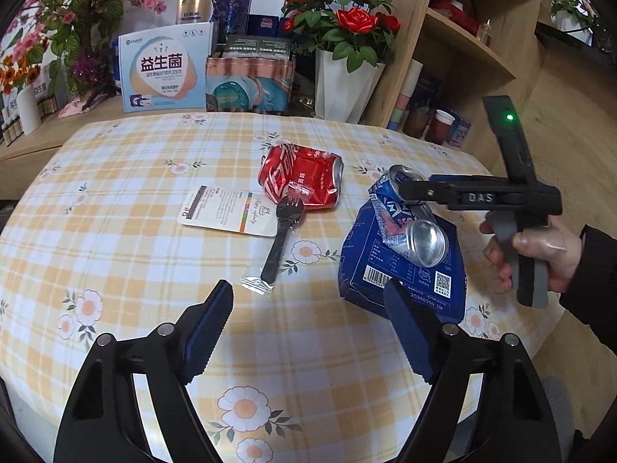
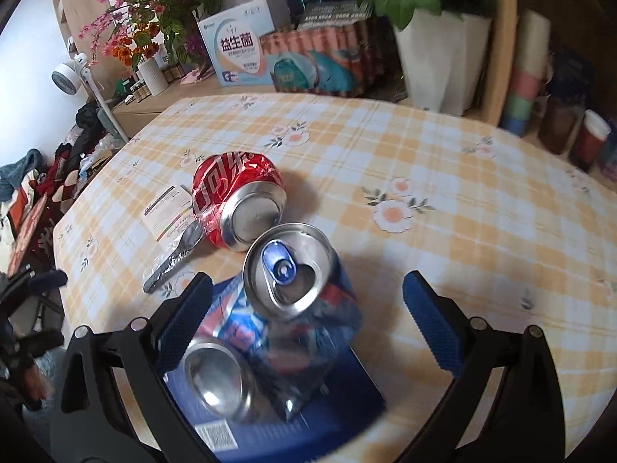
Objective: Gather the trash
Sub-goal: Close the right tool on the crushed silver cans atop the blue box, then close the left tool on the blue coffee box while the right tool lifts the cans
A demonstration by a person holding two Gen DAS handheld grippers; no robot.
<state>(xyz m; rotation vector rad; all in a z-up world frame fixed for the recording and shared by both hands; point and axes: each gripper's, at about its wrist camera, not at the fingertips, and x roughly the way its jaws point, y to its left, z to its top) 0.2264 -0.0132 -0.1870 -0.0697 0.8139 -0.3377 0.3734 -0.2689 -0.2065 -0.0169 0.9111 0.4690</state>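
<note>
Only right wrist view shows blue can (image 2: 293,308) pull-tab, betw. wide-open right gripper (image 2: 308,316), gripping nothing; left gripper (image 1: 308,324) wide open, empty; 2 crushed cans, 1 red (image 1: 302,181); 1 wrapped fork (image 1: 283,231).

Bright, even indoor light, soft shadows under the cans on the counter (image 1: 115,200), glare on the blue can (image 2: 293,308) ends, motion blur smearing the right wrist view's foreground, fisheye bending and dark vignette at every corner.
</note>
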